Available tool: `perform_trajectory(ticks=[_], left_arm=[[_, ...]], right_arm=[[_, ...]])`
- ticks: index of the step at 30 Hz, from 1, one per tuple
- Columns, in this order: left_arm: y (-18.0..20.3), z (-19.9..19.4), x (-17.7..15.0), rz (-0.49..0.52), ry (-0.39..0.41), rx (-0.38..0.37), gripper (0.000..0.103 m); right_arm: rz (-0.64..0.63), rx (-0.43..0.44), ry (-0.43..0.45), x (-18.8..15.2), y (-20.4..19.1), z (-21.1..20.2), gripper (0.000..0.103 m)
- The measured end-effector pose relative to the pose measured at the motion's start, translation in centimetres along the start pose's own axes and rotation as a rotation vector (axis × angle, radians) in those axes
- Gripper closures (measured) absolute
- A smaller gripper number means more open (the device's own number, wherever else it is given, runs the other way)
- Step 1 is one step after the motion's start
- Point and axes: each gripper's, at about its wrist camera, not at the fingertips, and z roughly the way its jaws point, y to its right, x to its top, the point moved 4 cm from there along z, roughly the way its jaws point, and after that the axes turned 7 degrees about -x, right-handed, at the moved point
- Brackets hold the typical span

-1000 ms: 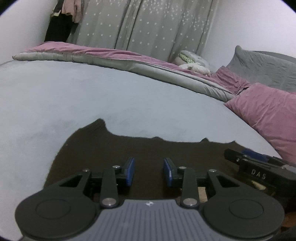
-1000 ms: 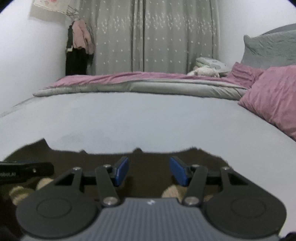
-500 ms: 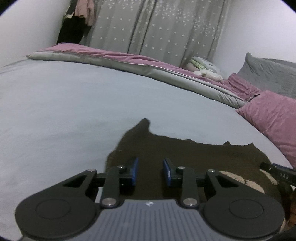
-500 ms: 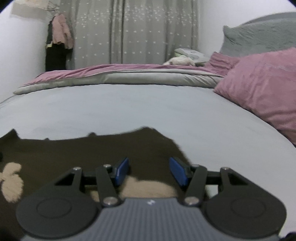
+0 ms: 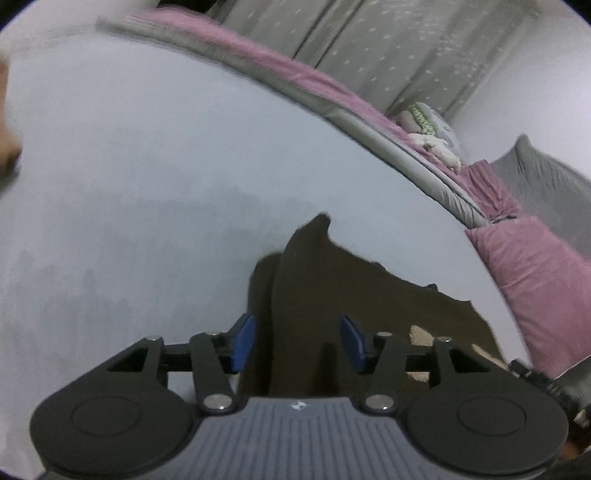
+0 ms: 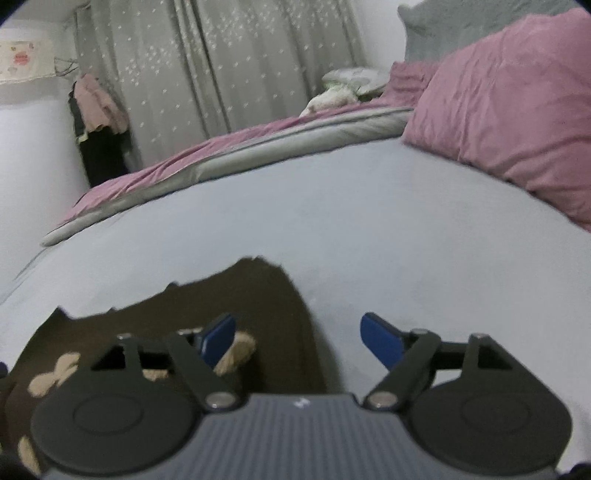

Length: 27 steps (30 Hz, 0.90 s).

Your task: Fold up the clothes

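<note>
Garment: a dark brown garment point(image 5: 354, 295) with beige patches is lying flat on the bed point(image 5: 147, 177), down at the near edge right in front of both cameras. In the right wrist view the same garment point(image 6: 221, 295) is spreading off to the left, with a beige patch point(image 6: 236, 350) poking out by the claw.

Left claw: the left claw point(image 5: 297, 343) is hanging over the garment's left end and its jaws are opening. A raised fold of the brown cloth is sitting in the gap between the blue pads point(image 5: 242, 341), but they aren't pressing on it, so nothing is actually gripped.

Right claw: the right claw point(image 6: 303, 341) is sitting over the garment's right edge, jaws opening and already standing wide apart. One pad is over the cloth, the other is over bare sheet. It's holding nothing.

Bed: pale blue-grey sheet, mostly bare beyond the garment.

Pillows: a pink pillow point(image 6: 509, 103) is leaning at the head end on the right, with a grey pillow point(image 6: 461, 26) behind it.

Blanket: a pink and grey blanket point(image 6: 221, 155) is rolled along the far edge of the bed.

Background: a grey curtain point(image 6: 221, 55) with little white specks is hanging behind, and some clothes point(image 6: 99, 122) are hanging in the corner.
</note>
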Motion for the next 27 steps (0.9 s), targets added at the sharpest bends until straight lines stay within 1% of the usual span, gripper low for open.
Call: perform_trajectory(ticks=[3, 5, 7, 10, 11, 12, 15, 16, 17, 18, 19, 21, 24, 27], left_arm=[[-1.8, 0.5, -0.6, -0.133, -0.056, -0.048, 0.049], [-2.9, 1.1, -1.3, -0.210, -0.077, -0.075, 0.048], [-3.7, 1.7, -1.9, -0.262, -0.090, -0.106, 0.047], [-4.4, 2.7, -2.4, -0.333, -0.085, -0.151, 0.047], [-4.4, 3.0, -2.5, -0.344, -0.080, -0.161, 0.047], [-4.4, 3.2, -2.6, -0.352, -0.074, -0.170, 0.047], [-3.9, 4.0, -3.1, -0.347, -0.040, -0.179, 0.047], [-3.8, 4.1, -3.2, -0.343, -0.028, -0.178, 0.051], [-3.7, 4.2, -3.3, -0.343, -0.021, -0.173, 0.056], [-3.7, 4.3, -3.4, -0.343, -0.015, -0.167, 0.068], [-3.7, 4.2, -3.3, -0.348, -0.008, -0.169, 0.074], [-3.5, 3.8, -3.1, -0.351, 0.005, -0.178, 0.079], [-2.4, 2.7, -2.3, -0.334, 0.026, -0.195, 0.081], [-1.5, 1.3, -2.0, -0.335, 0.027, -0.207, 0.081]], right_arm=[[0.036, 0.040, -0.054, -0.5, 0.8, 0.3, 0.023], [0.067, 0.068, -0.086, -1.0, 1.3, 0.6, 0.023], [0.098, 0.094, -0.114, -1.7, 1.5, 1.0, 0.024], [0.175, 0.149, -0.144, -2.2, 2.0, 2.1, 0.034], [0.207, 0.172, -0.154, -2.5, 2.0, 2.4, 0.039], [0.235, 0.186, -0.160, -2.6, 2.0, 2.7, 0.039], [0.276, 0.190, -0.162, -2.8, 2.0, 3.6, 0.039], [0.283, 0.190, -0.161, -2.8, 2.0, 3.8, 0.039], [0.289, 0.188, -0.159, -2.8, 2.0, 4.0, 0.046], [0.292, 0.186, -0.154, -2.8, 2.0, 4.0, 0.056], [0.293, 0.185, -0.147, -2.8, 1.9, 3.9, 0.061], [0.298, 0.186, -0.133, -2.4, 1.7, 3.3, 0.075], [0.320, 0.188, -0.117, -1.5, 1.6, 1.9, 0.080], [0.301, 0.188, -0.106, -0.4, 1.2, -0.1, 0.081]])
